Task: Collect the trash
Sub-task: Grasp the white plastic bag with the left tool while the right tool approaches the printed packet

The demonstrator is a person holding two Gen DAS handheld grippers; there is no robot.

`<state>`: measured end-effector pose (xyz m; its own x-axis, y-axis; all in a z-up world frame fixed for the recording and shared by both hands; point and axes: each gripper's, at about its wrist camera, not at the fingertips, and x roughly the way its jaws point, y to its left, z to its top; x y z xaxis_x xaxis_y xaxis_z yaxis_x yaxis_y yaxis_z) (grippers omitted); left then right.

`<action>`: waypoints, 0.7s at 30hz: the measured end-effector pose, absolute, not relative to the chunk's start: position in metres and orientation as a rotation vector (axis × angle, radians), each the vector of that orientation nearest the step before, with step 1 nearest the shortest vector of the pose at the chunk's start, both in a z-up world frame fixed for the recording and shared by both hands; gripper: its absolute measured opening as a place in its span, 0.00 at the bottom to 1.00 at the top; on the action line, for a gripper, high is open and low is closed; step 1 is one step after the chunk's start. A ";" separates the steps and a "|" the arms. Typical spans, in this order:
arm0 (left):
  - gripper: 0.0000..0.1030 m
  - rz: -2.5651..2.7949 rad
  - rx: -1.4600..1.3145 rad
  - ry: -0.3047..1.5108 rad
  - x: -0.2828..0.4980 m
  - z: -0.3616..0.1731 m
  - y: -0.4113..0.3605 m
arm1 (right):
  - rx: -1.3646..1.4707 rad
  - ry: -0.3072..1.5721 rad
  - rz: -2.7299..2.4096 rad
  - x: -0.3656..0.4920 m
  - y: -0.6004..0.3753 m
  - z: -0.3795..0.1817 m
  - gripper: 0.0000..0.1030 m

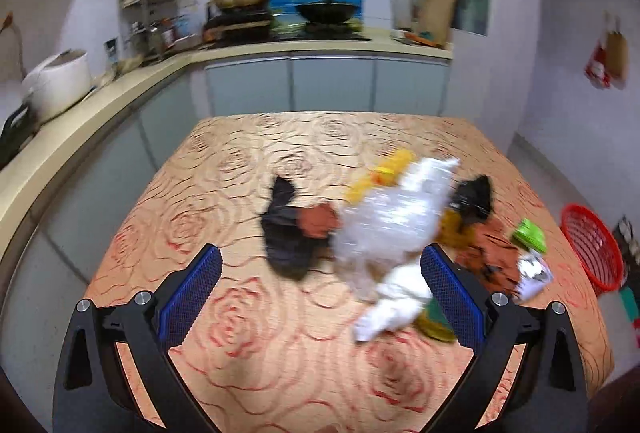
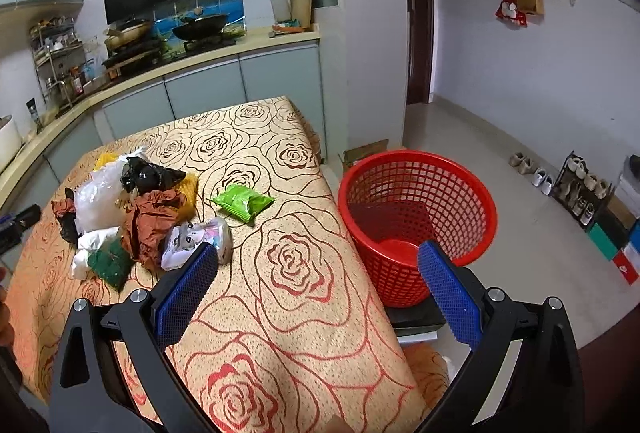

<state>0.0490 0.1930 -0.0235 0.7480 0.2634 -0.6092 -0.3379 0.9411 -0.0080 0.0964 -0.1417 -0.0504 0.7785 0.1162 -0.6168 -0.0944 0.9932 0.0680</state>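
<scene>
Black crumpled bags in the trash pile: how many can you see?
2: one black bag tops the pile's far side, another lies at its left edge. More may be buried.

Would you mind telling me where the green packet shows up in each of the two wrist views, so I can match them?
Left wrist view: the green packet sits far right on the table, beyond the blurred trash pile, near the red basket.
Right wrist view: the green packet lies mid-frame on the table, apart from the pile, left of the red basket.
Shared landmark: the red basket beside the table.
</scene>
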 end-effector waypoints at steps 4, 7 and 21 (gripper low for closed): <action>0.93 0.337 -0.173 0.666 0.045 -0.028 0.212 | 0.010 0.688 0.133 0.107 -0.134 -0.054 0.94; 0.93 0.308 -0.182 0.690 0.048 -0.036 0.212 | 0.011 0.701 0.157 0.114 -0.127 -0.057 0.94; 0.74 0.135 -0.056 0.815 0.100 -0.073 0.151 | 0.003 0.749 0.197 0.138 -0.109 -0.064 0.94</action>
